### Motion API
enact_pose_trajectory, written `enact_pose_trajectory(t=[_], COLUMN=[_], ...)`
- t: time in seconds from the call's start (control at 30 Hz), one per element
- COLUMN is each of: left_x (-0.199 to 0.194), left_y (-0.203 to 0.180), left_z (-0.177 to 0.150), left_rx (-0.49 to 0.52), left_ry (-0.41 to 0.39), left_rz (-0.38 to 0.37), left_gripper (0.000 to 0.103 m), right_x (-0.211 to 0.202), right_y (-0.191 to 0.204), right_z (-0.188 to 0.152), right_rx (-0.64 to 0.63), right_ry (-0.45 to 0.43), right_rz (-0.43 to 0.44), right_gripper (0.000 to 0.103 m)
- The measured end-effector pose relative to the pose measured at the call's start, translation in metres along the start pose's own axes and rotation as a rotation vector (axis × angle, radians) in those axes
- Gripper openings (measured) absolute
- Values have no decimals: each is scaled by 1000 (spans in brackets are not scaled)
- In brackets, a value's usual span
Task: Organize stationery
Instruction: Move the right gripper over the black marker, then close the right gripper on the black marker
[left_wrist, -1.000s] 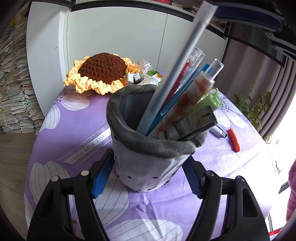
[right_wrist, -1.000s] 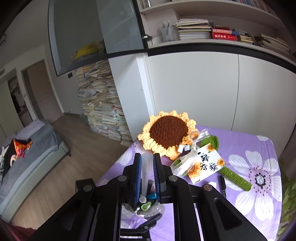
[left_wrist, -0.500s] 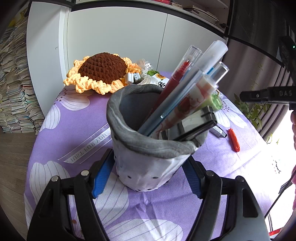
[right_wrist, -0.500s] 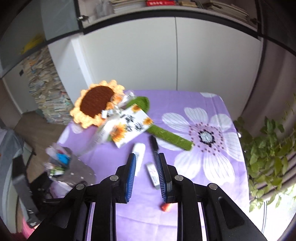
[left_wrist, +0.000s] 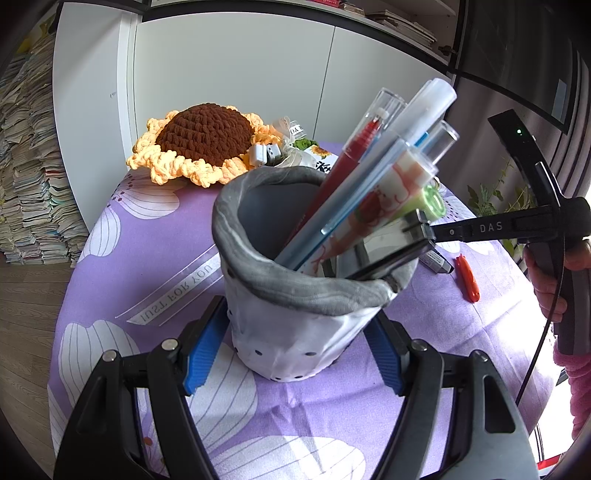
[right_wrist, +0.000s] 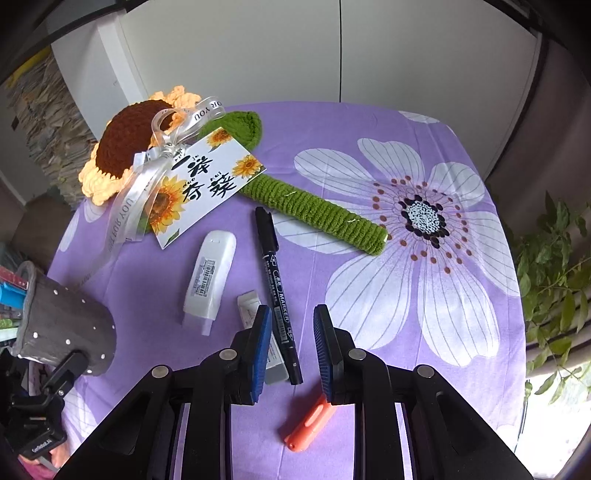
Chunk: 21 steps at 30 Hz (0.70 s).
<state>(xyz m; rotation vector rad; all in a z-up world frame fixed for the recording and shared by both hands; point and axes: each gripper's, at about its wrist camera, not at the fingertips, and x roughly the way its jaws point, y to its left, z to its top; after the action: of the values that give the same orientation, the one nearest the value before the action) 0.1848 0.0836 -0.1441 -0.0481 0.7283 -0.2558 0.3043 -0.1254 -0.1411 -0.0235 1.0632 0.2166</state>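
My left gripper (left_wrist: 295, 343) is shut on a grey fabric pen holder (left_wrist: 295, 295) with white dots, standing on the purple cloth. Several pens (left_wrist: 369, 177) and a black clip lean inside it. The holder also shows in the right wrist view (right_wrist: 62, 317) at the left. My right gripper (right_wrist: 291, 343) is open and empty, hovering over a black marker (right_wrist: 277, 291). A white correction tape (right_wrist: 210, 277), a grey eraser (right_wrist: 266, 339) and an orange cutter (right_wrist: 308, 424) lie near it on the cloth.
A crochet sunflower (right_wrist: 129, 147) with a green stem (right_wrist: 314, 214), ribbon and a card (right_wrist: 199, 184) lies at the back. The purple flowered tablecloth (right_wrist: 424, 295) covers a small table. White cabinets stand behind, a plant (right_wrist: 546, 266) at the right, book stacks at the left.
My right gripper let go of a pale pen into the holder, swung away to the right and now hovers open over the black marker. The left gripper has not moved.
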Motion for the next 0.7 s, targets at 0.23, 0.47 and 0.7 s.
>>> enact_pose_trajectory(t=[0.23,0.47,0.7], left_x=[0,4,7], left_y=[0,3,5], left_z=[-1,1,3], left_rx=[0,-3,-6], left_ry=[2,7,12], left_rz=[-1,-3,-4], left_gripper=[73,73,73], right_x=[18,8,-42], right_y=[-3,5,18], right_z=[-1,-4,-24], right_rx=[-6,-20,-30], right_ry=[41,19,-10], right_rz=[-15,-8,74], right_gripper=[23,11,10])
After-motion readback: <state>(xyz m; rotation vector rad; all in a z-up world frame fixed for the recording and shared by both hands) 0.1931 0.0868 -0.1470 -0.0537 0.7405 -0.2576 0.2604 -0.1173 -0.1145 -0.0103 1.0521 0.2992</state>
